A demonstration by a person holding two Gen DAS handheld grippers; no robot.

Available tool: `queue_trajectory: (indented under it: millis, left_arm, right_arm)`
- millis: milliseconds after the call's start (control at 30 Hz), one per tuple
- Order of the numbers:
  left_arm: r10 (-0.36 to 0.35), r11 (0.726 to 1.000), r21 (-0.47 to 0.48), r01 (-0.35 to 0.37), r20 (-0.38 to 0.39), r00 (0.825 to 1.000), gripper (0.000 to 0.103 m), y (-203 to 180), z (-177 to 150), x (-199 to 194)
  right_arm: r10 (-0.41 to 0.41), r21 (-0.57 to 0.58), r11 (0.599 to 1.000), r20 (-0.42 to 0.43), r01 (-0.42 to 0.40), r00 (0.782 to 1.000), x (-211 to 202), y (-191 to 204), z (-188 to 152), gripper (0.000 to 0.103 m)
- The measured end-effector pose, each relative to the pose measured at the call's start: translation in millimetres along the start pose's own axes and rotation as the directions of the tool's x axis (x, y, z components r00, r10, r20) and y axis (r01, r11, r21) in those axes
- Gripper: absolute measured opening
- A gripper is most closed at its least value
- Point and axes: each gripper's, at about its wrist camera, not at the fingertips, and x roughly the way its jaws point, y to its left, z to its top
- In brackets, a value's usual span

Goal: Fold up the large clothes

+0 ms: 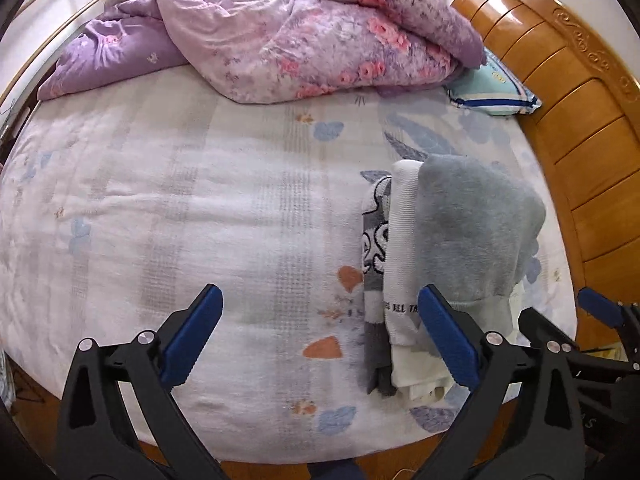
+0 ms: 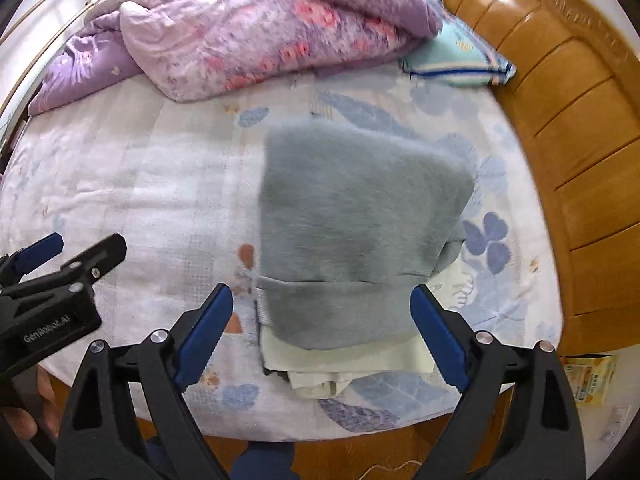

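Both grippers, left (image 1: 320,336) & right (image 2: 322,334), jaws wide open w/ nothing held, above folded grey garment (image 2: 360,216) on bed (image 2: 140,184).

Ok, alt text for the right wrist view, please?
A folded grey garment tops a small stack of clothes on a bed, framed by the open, empty right gripper. A purple floral quilt lies behind; the left gripper enters from the left.

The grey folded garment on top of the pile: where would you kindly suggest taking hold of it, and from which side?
Probably by the ribbed hem band of the grey folded garment, coming from the bed's near edge. That band faces the open right tool, lies flat, and overhangs the cream garment beneath, so one finger could slide under.
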Motion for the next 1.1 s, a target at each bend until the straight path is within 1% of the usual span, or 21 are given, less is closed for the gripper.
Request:
queue_trajectory:
  millis: [100, 167, 300, 533, 700, 767, 867, 933, 1100]
  left_arm:
    - [-0.038, 0.999, 0.029, 0.038, 0.008, 0.999, 0.098, 18, -2, -20]
    - [-0.043, 0.998, 0.047, 0.042, 0.020, 0.999, 0.098, 31, -4, -36]
    - [-0.082, 0.992, 0.100, 0.077, 0.048, 0.995, 0.098, 63, -6, -77]
    - [-0.117, 0.978, 0.185, 0.093, 0.124, 0.985, 0.098, 112, -15, -155]
    - [-0.153, 0.969, 0.219, 0.112, 0.182, 0.971, 0.098, 139, -27, -203]
    - [-0.187, 0.963, 0.231, 0.137, 0.211, 0.959, 0.098, 147, -34, -224]
    - [-0.214, 0.960, 0.233, 0.157, 0.245, 0.946, 0.098, 155, -42, -248]
    - [-0.230, 0.955, 0.243, 0.169, 0.254, 0.939, 0.098, 159, -45, -262]
    - [-0.232, 0.956, 0.249, 0.157, 0.307, 0.923, 0.098, 162, -56, -299]
  right_arm:
    - [-0.019, 0.026, 0.999, 0.038, 0.018, 0.999, -27, 27, -3, 0.087]
    - [-0.045, 0.036, 0.998, 0.052, 0.044, 0.998, -44, 44, -6, 0.087]
    - [-0.094, 0.077, 0.993, 0.097, 0.086, 0.991, -84, 78, -15, 0.087]
    - [-0.138, 0.151, 0.982, 0.158, 0.114, 0.978, -152, 132, -36, 0.087]
    - [-0.162, 0.181, 0.975, 0.189, 0.128, 0.968, -189, 158, -48, 0.087]
    - [-0.172, 0.188, 0.973, 0.200, 0.135, 0.965, -206, 167, -53, 0.087]
    - [-0.182, 0.187, 0.972, 0.222, 0.141, 0.958, -227, 175, -58, 0.087]
    - [-0.186, 0.184, 0.972, 0.236, 0.144, 0.954, -241, 179, -63, 0.087]
    - [-0.176, 0.177, 0.975, 0.262, 0.132, 0.949, -266, 183, -76, 0.088]
